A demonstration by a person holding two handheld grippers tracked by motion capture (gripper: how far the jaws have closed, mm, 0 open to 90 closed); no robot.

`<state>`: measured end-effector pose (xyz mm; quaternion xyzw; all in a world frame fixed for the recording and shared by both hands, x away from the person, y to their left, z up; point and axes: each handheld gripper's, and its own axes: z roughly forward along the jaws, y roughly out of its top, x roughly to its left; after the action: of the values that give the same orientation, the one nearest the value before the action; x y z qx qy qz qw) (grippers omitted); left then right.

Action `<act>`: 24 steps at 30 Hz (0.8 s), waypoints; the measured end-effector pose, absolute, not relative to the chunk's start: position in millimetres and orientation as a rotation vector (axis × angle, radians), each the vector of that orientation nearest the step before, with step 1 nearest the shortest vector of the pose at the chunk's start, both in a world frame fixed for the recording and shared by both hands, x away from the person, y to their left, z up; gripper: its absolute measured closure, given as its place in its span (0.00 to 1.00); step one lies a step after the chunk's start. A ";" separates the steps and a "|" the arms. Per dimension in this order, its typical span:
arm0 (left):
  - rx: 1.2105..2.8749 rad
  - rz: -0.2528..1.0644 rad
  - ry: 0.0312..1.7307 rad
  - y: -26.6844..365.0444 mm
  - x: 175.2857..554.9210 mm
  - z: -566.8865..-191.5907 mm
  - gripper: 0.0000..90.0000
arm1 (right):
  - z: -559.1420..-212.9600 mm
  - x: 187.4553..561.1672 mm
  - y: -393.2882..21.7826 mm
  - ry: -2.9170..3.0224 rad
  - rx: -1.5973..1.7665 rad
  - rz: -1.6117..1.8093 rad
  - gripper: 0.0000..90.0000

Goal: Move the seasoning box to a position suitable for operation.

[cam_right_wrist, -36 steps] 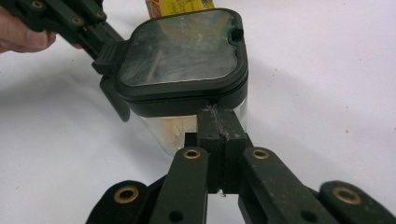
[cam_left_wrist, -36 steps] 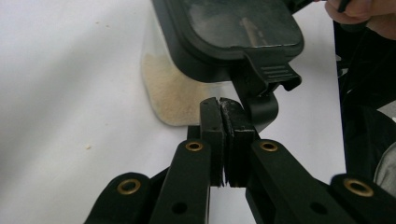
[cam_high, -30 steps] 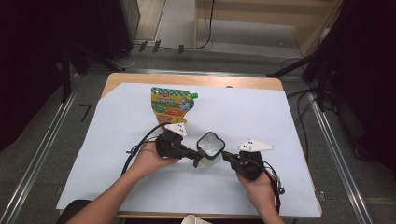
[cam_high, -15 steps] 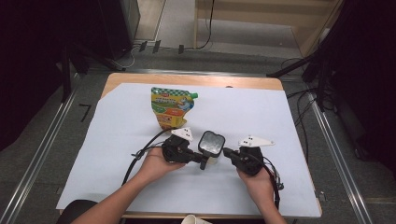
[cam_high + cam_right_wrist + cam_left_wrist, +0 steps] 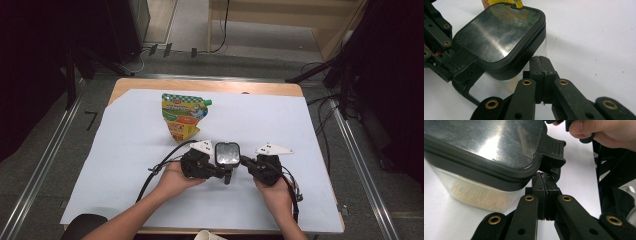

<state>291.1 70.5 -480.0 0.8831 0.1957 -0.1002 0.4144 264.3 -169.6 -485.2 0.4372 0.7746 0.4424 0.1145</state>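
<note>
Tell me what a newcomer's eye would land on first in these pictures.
First, the clear container with a shiny metal lid, near the front middle of the white-covered table, with pale grains inside it in the left gripper view. The left gripper and right gripper flank it, both with jaws shut, tips at its black latch and its side. Behind it to the left stands a bright yellow-green spouted pouch.

One camera sits high up and looks forward and down at the whole white table [image 5: 300, 130]. Two more ride on the grippers, very close and low, each looking along its own black jaws. All three see the clear container [image 5: 227, 154] [image 5: 486, 162] [image 5: 501, 40] with the shiny lid.
</note>
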 end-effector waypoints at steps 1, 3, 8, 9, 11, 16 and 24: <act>2.217 -0.263 0.490 71.1 291.9 -479.9 1.00 | -485.1 264.5 -169.5 2.273 1.277 1.296 1.00; 2.219 -0.295 0.499 74.2 294.5 -478.2 0.99 | -482.2 262.1 -169.8 2.258 1.270 1.289 1.00; 2.211 -0.283 0.488 87.0 294.6 -466.0 0.98 | -473.4 253.6 -175.3 2.232 1.272 1.330 1.00; 2.215 -0.281 0.484 89.8 294.4 -463.6 0.97 | -473.1 251.2 -176.1 2.234 1.278 1.334 1.00; 2.242 -0.281 0.474 93.6 294.3 -461.7 0.92 | -472.1 245.7 -176.6 2.246 1.287 1.351 1.00; 2.267 -0.243 0.480 103.7 298.1 -459.0 0.85 | -467.2 227.0 -170.3 2.258 1.263 1.369 1.00; 2.248 -0.204 0.534 114.9 307.2 -461.0 0.62 | -464.8 209.9 -158.5 2.299 1.219 1.391 1.00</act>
<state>307.2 114.9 -461.0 0.8884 0.2109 -0.0808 0.3998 209.9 -158.5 -464.8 0.4112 0.7756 0.4694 0.0953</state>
